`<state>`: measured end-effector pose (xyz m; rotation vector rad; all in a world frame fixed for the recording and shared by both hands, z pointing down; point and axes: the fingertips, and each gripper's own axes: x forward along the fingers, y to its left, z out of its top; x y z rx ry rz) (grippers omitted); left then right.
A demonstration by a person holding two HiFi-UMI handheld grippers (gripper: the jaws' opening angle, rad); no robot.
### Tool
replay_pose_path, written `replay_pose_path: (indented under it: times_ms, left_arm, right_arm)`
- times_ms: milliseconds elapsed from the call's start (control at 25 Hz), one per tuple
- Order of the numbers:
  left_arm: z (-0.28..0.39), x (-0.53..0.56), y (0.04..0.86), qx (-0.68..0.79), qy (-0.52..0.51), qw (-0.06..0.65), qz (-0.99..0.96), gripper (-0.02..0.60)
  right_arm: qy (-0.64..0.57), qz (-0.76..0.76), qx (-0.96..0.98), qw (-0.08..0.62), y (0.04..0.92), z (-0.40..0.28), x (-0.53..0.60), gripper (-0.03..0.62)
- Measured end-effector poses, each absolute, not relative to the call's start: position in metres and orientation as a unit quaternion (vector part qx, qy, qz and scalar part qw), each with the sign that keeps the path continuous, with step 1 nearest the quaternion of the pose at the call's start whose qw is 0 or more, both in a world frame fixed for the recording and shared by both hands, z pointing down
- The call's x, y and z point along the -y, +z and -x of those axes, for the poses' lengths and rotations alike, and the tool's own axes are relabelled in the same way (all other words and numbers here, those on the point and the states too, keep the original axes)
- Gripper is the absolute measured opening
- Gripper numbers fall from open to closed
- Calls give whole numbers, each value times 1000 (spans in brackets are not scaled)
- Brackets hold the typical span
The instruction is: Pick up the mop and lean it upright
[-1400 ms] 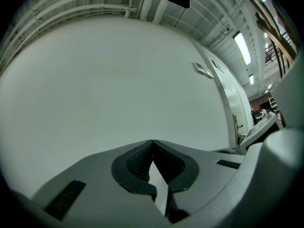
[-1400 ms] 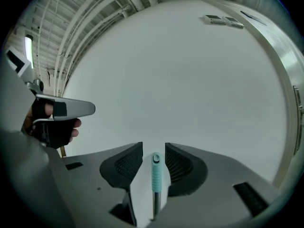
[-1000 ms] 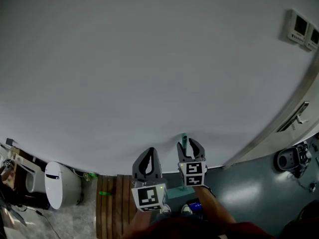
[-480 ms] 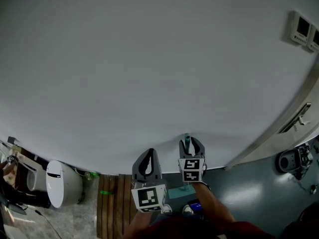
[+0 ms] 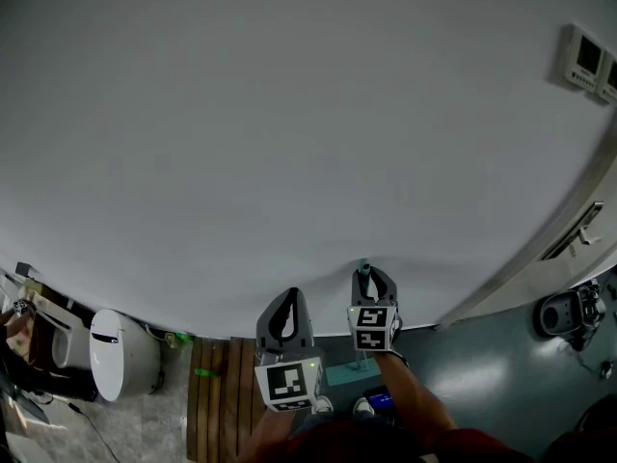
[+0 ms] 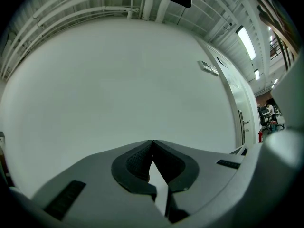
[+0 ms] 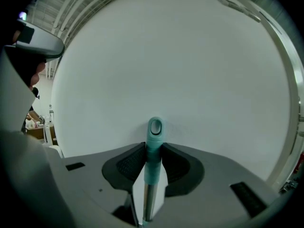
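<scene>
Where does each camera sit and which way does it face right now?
Head view: on the person's head, facing the wall and down; shows left gripper, right gripper, a forearm.
Left gripper view: on that gripper, facing the wall; jaws shut, empty.
Right gripper view: on that gripper, facing the wall; jaws just closed on the mop handle.
Shared: head and right gripper views show the mop handle.

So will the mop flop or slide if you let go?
Probably stiff: the mop has a straight, metal-looking pole. It might slide, since only its rounded top is near the smooth wall. The right gripper, its jaws just closing on the teal grip, likely steadies it.
</scene>
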<state>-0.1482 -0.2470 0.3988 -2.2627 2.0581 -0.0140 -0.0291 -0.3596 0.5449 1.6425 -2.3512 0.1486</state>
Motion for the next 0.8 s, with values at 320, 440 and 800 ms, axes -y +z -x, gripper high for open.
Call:
replay_pose_path:
  times_ms: [320,440,800]
  left_arm:
    - [152,248,404,-675,-12,40,737,14]
    - [150,248,398,-674,4,35,738,14]
    - [144,250,403,-668,0,34,743,14]
  right_arm:
    - [55,-568,811,127,545,28,360,112]
    - [55,-569,811,125,544,26,358,112]
    - [44,-564,817,113,536,15,329,112]
